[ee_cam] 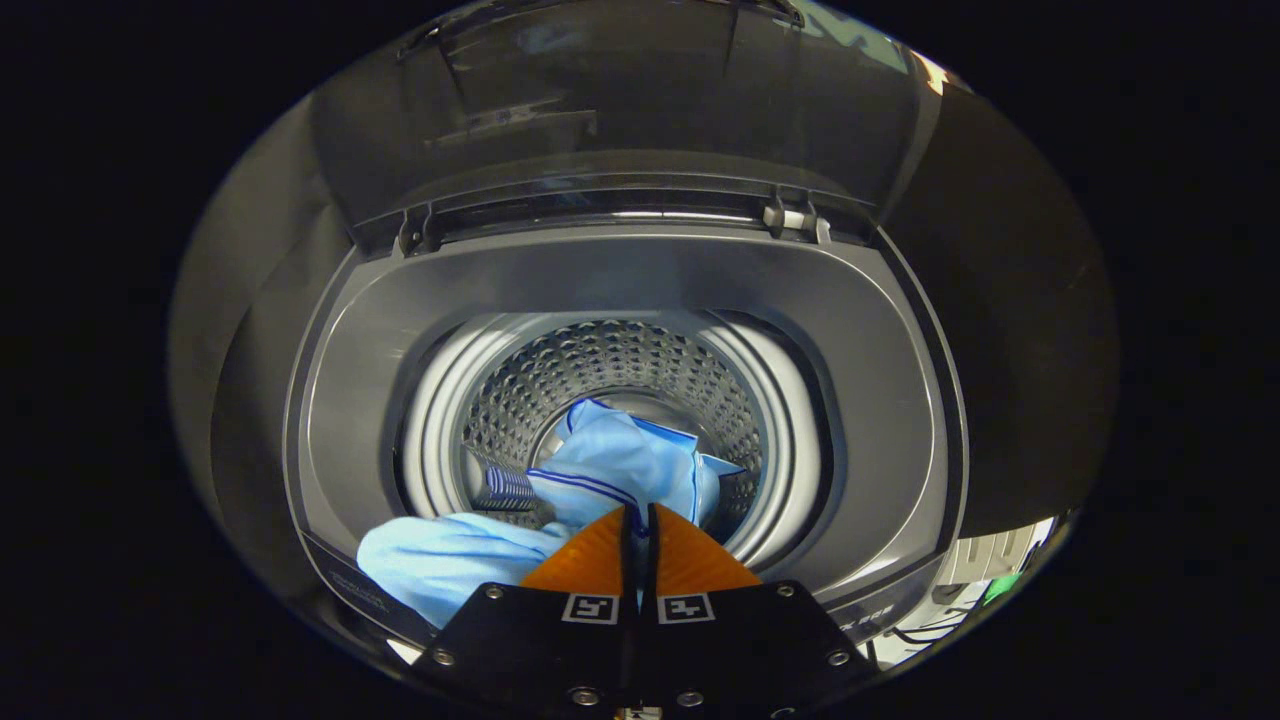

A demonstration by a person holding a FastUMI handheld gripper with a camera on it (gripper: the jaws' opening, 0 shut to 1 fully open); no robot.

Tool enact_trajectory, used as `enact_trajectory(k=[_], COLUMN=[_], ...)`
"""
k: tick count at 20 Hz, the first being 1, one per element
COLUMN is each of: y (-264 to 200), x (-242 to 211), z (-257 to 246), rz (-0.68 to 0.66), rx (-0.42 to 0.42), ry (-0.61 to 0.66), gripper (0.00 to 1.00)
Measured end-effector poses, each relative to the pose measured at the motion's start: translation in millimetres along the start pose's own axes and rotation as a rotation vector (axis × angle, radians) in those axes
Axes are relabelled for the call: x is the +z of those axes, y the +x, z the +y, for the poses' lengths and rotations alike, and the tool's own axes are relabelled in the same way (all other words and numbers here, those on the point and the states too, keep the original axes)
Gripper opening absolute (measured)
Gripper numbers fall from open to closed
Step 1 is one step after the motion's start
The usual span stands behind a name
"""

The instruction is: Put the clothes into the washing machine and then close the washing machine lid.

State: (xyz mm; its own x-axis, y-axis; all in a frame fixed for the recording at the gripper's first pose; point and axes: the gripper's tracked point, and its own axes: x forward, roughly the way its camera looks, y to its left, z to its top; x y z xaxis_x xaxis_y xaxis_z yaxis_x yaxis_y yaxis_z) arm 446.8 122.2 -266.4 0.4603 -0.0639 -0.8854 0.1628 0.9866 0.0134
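Hanging limp over the washing machine [620,290] drum, the soft, light shirt [620,465] looks pinched between the closed fingers [637,515]; grip bunched folds.

Nothing legible here. The dark grey top-loading washing machine [620,280] carries small pale lettering in 2 spots on its front rim — one patch just left of the fingers, another just right of them — but both are too small and blurred to make out. The hand-held gripper [640,530], its fingers closed together with light blue cloth [620,465] at their tips, bears 2 square black-and-white coded markers on its body; these are patterns, not text.
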Motion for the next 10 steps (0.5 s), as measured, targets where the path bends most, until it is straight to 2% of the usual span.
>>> enact_trajectory(k=[2,3,4,5,8,10], y=[2.0,3.7,0.1,6.2,1.1,-1.2], x=[-1.3,-4.1,-5.0,-9.1,-3.7,-8.5], z=[-0.9,-5.5,-9.7,-4.8,13.0,16.8], rz=[0.002,0.013,0.028,0.029,-0.008,-0.002], rx=[-0.009,-0.043,-0.069,-0.060,0.012,0.007], ry=[-0.019,-0.033,-0.050,-0.052,-0.018,-0.041], gripper=[0.00,0.01,0.18,0.35,0.86,0.93])
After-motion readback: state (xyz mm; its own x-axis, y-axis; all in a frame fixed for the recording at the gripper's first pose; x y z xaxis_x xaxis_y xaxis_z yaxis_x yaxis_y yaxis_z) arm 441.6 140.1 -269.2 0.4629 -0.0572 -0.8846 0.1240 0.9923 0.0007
